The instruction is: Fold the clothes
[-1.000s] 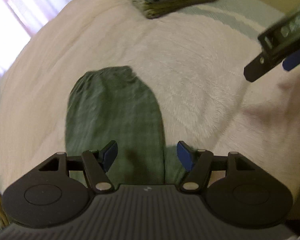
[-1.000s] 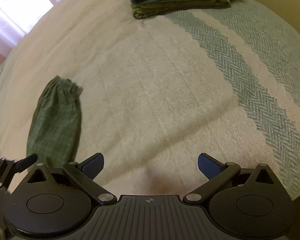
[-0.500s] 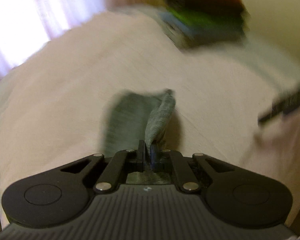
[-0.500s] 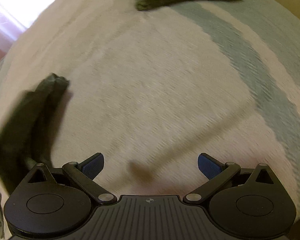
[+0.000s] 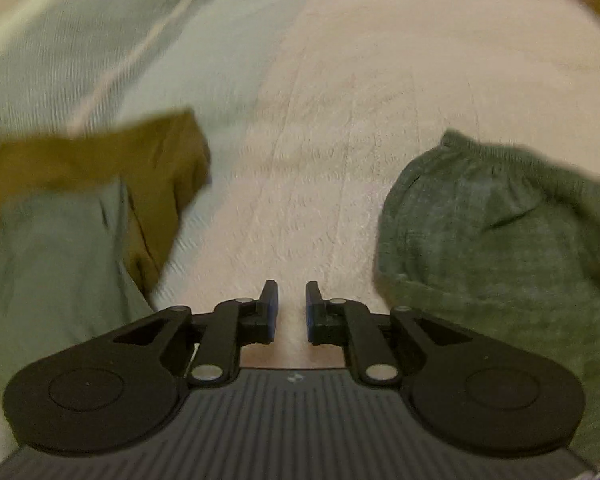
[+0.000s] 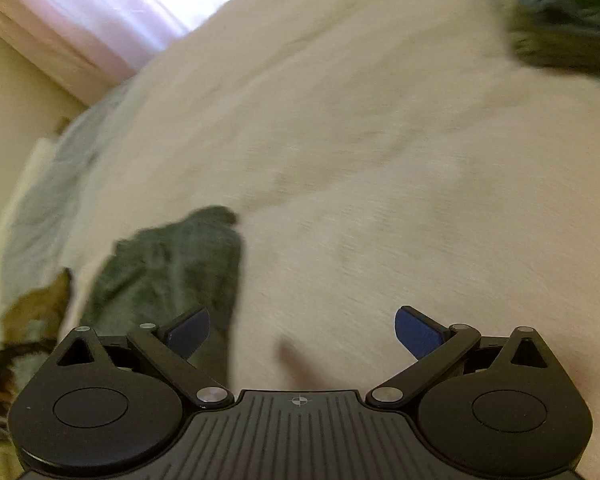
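The left claw (image 5: pixel 291 307) is hanging low over the bed (image 5: pixel 380 80) with its two blue pads (image 5: pixel 273 306) nearly together; a thin strip of blanket is showing between them, and they are gripping nothing. The right claw (image 6: pixel 302 330) is spread wide and is also carrying nothing. The dark green garment (image 5: pixel 496 236) is lying bunched on the cream blanket, just beside the left claw on its right. In the right wrist view the same green garment (image 6: pixel 172 268) is lying near the left pad of the right claw, and I cannot tell if it is neatly folded, because the picture is smeared. More clothes are waiting by the near left edge of the bed: a mustard brown piece (image 5: pixel 140 160) is lying partly over a pale grey-green piece (image 5: pixel 48 264). A folded stack (image 6: pixel 572 12) is sitting far off toward the bed's far right corner, seen only as a blur. I am guessing the green garment is being left alone for now and the left claw is heading for a fresh piece from the pile. For the next move, the left claw is going to need to spread its pads, reach an edge of the mustard brown piece, and pinch only one layer, so the pale piece under it is not dragged along too.
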Demonstrator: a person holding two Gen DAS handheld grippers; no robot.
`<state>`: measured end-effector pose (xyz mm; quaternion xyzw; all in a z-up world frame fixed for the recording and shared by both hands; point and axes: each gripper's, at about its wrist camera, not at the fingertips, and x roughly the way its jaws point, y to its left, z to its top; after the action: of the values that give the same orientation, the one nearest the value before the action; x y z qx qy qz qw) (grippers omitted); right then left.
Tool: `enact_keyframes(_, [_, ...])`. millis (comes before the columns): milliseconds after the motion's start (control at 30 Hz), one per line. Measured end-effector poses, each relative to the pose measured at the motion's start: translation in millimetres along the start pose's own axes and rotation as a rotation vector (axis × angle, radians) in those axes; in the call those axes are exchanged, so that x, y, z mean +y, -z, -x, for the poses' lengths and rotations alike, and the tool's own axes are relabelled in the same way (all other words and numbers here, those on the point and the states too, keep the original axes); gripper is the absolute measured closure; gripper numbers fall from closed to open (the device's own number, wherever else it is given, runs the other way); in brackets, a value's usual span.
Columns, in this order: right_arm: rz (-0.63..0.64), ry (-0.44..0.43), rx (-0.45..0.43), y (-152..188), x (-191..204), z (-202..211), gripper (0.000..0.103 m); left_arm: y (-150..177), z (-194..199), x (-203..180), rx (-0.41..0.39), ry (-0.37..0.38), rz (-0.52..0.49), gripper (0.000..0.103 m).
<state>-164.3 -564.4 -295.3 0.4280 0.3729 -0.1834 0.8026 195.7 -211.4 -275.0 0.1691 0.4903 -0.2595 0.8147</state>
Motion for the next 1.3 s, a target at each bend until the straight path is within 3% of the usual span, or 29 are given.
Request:
enact_keyframes(67, [-0.060, -0.073, 0.010, -10, -4, -19, 0.001, -1, -3, 4, -0.023, 0.093, 0.065, 0.073])
enact_keyframes(133, [-0.129, -0.146, 0.010, -20, -10, -39, 0.001, -9, -11, 1, -0.044, 0.179, 0.099, 0.068])
enact_keyframes(233, [-0.239, -0.231, 0.016, -33, -18, -68, 0.023, -23, -29, -5, -0.055, 0.259, 0.121, 0.062])
enact_keyframes(267, [-0.273, -0.250, 0.020, -35, -21, -77, 0.025, -30, -37, -7, -0.055, 0.277, 0.125, 0.061])
enact_keyframes(433, [-0.279, -0.239, 0.024, -31, -25, -97, 0.025, -54, -88, -10, -0.009, 0.329, 0.139, 0.059])
enact_keyframes(567, [-0.228, -0.247, 0.049, -30, -17, -104, 0.027, -58, -112, -19, 0.028, 0.411, 0.113, 0.060])
enact_keyframes(600, [-0.234, -0.266, 0.063, -31, -15, -108, 0.036, -60, -115, -23, 0.030, 0.439, 0.087, 0.061])
enact_keyframes(633, [-0.240, -0.285, 0.078, -32, -14, -112, 0.083, -61, -117, -27, 0.029, 0.459, 0.060, 0.075])
enact_keyframes(667, [-0.250, -0.287, 0.095, -32, -12, -117, 0.099, -63, -118, -30, 0.031, 0.473, 0.040, 0.098])
enact_keyframes(767, [-0.196, -0.218, 0.016, -38, -2, -96, 0.099, -68, -113, -28, 0.014, 0.499, 0.020, 0.099])
enact_keyframes(900, [-0.018, -0.154, -0.161, -73, 31, -35, 0.100, -82, -69, -17, -0.119, 0.589, 0.018, 0.099])
enact_keyframes(1000, [0.132, -0.098, -0.286, -105, 58, 7, 0.100, -109, -45, -31, -0.214, 0.637, -0.030, 0.099])
enact_keyframes(1100, [0.230, 0.031, -0.308, -147, 70, -5, 0.099, -142, -46, -53, -0.270, 0.626, -0.060, 0.096])
enact_keyframes(1133, [0.247, 0.081, -0.302, -158, 71, -15, 0.096, -153, -52, -61, -0.276, 0.608, -0.061, 0.084])
enact_keyframes(1233, [0.242, 0.297, -0.325, -177, 61, -37, 0.004, -173, -76, -80, -0.272, 0.445, -0.050, 0.073])
enact_keyframes(1300, [0.205, 0.306, -0.351, -163, 41, -27, 0.005, -169, -86, -75, -0.235, 0.382, -0.018, 0.068])
